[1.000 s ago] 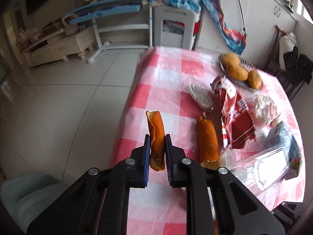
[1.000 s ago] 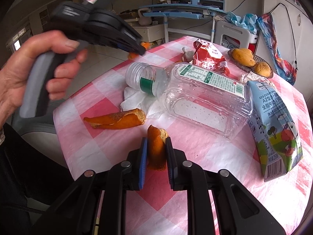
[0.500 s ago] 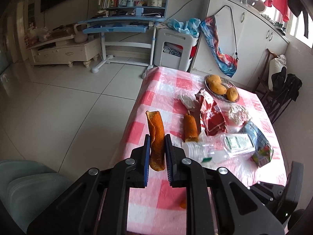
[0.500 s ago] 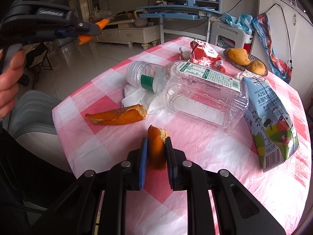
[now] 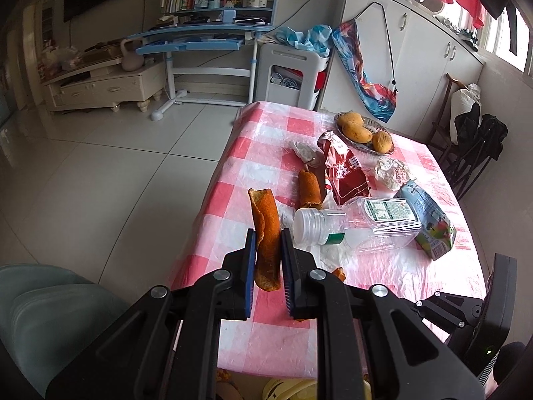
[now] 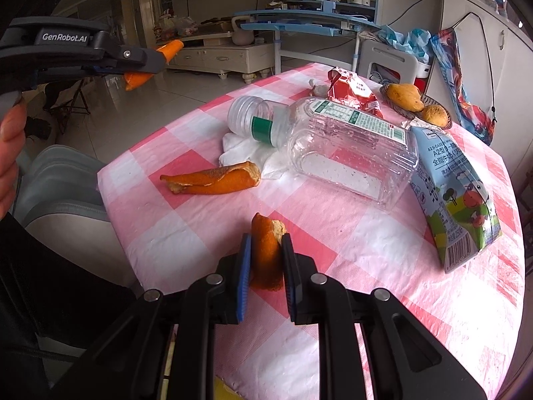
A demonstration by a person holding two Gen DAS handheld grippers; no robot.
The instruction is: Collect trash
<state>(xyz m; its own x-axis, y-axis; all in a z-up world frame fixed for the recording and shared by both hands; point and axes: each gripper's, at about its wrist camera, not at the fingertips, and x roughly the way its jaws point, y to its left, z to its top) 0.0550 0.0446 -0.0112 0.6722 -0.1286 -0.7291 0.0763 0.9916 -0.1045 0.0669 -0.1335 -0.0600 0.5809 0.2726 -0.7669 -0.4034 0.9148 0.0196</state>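
Each claw, left (image 5: 268, 260) and right (image 6: 266, 260), was closed on an orange peel (image 5: 265, 233), while a third peel (image 6: 213, 181), bottle (image 6: 336, 146) and carton (image 6: 456, 196) remained on the desk (image 6: 333, 233) at centre frame.

There are 3 orange peels (image 6: 213, 180), 1 clear plastic bottle (image 6: 333, 146), 1 milk carton (image 6: 456, 196) and 1 red snack wrapper (image 6: 353, 95). 3 fruits (image 5: 358, 131) sit in 1 dish (image 5: 388, 150) at the far side, near 3 crumpled tissues (image 5: 391, 173).
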